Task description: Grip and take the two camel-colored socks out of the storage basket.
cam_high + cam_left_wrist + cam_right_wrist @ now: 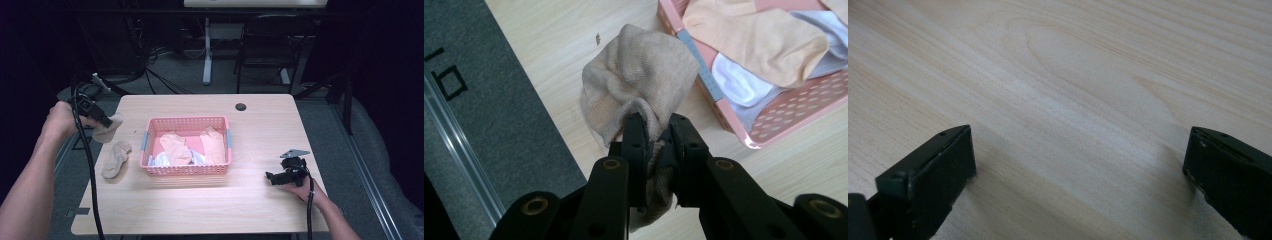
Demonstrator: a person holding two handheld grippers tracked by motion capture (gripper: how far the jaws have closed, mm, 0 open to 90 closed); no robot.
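High view: left gripper [106, 121] clenched on a beige sock [106, 130], a second sock [116, 158] on the table [260, 130] just below it, pink basket [186, 146] to its right; right gripper [270, 177] rests near the table's right edge. Left gripper view: jaws pinch the sock [639, 85], which bunches ahead of them, basket [774, 120] to the right. Right gripper view: jaws spread wide, released, bare table [1073, 90] between them.

We see the table [260, 130] evenly lit from above in the high view, while the room beyond its far edge sinks into near black. That picture is soft and slightly grainy. The pink basket [186, 171] casts a faint shadow toward the near edge. In the right gripper view the wood shows a pale sheen, and the right tool [1078, 165] throws soft shadows.
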